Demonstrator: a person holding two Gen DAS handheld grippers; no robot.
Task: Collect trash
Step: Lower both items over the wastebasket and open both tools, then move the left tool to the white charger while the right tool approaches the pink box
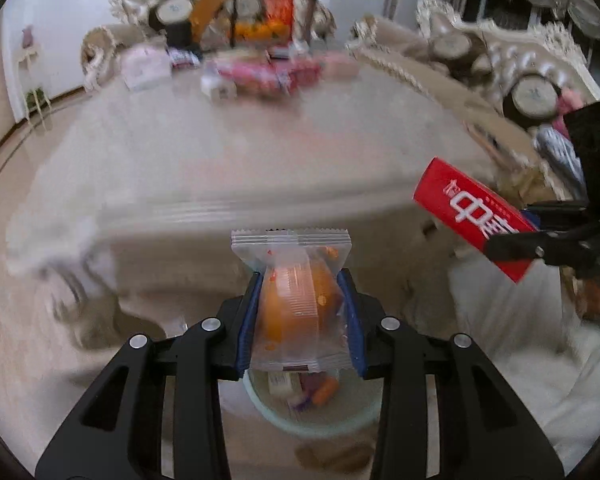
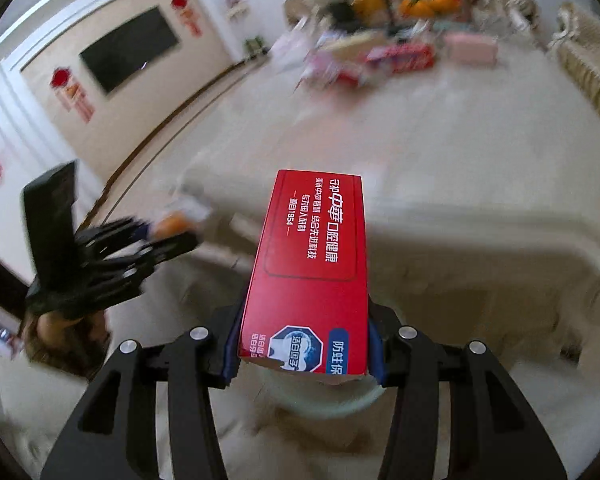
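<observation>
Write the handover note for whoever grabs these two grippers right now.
Left gripper: shut on a clear snack packet with something orange inside, held above the pale green bin.
Right gripper: shut on a red toothpaste box, also over the bin's rim.
Done: both items are picked up; the bin already holds a few wrappers.
Left: release both into the bin, then probably return to the table, where more packets lie blurred at the far end.
</observation>
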